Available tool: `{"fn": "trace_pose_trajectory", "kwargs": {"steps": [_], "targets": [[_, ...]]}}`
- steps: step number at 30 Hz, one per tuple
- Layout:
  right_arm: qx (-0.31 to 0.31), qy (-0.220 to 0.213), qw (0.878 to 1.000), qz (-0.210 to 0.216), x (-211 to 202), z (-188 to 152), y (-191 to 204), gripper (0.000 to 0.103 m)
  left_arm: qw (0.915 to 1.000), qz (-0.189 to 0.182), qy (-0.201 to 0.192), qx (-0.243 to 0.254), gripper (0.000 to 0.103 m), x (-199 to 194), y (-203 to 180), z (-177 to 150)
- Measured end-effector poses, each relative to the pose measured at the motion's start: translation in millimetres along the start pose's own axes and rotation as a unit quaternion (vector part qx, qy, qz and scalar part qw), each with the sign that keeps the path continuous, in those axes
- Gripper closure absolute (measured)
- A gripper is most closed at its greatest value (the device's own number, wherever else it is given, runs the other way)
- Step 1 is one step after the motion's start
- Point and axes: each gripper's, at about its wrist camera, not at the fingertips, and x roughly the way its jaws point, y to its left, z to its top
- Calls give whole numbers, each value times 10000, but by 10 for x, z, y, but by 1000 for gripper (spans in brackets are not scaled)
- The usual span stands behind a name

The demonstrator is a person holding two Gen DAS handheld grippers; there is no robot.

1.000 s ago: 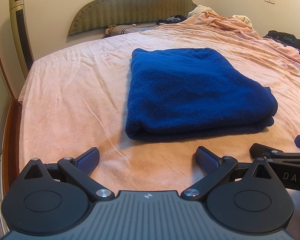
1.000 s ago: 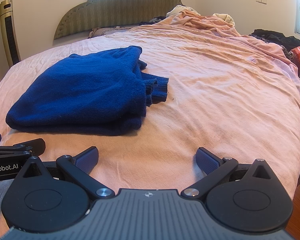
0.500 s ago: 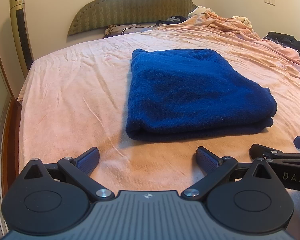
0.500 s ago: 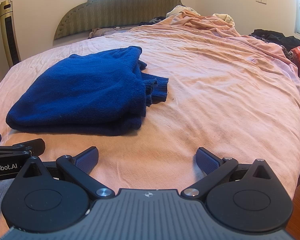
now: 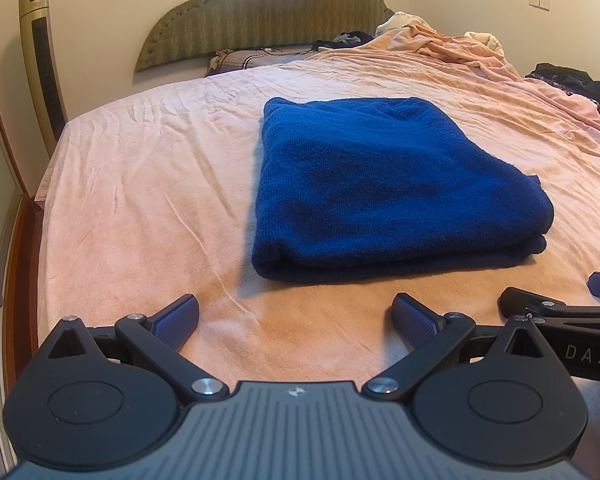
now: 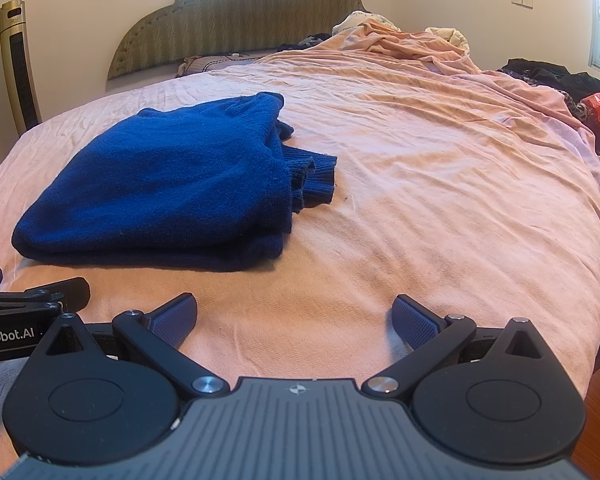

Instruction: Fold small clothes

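**Blue sweater folded on bed; both grippers released and empty**

Blue knit sweater [image 5: 380, 184] lies folded in a thick rectangular stack on the pink bed sheet [image 5: 140, 208], toward the near half of the bed. From the right wrist view, the ribbed cuffs [image 6: 316, 176] stick out from the stack's right side, resting on the sheet. Fold edge faces the cameras; layers are visible along the near edge.

Left gripper [image 5: 296, 322]: jaws spread wide, nothing between them, held low over the sheet just short of the sweater's near edge. Not touching the cloth.

Right gripper [image 6: 296, 322]: jaws likewise spread, empty, over bare sheet to the right of the sweater and near it. No contact.

Each gripper appears at the edge of the other's view, side by side.

Background: padded headboard [image 5: 268, 12] against the wall, rumpled bedding [image 6: 400, 44] heaped at the far right, a tall tower fan [image 5: 42, 64] at left, dark clothes [image 6: 552, 76] off the right edge of the bed.
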Motion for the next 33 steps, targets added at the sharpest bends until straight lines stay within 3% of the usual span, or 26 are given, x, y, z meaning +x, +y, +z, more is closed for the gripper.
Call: {"fn": "trace_pose_trajectory", "kwargs": {"steps": [23,29,33], "targets": [[-32,192,9997,128,-151,-4,-49,0,9997,-118,233,13,0,-25,59,53],[-357,170,9992,31,-298,18,19,0,9982,-138,134,-561,0,-257,220,61],[-356,76,9993,127,-405,106,19,0,9977,7,107,-673,0,-354,286,89]]}}
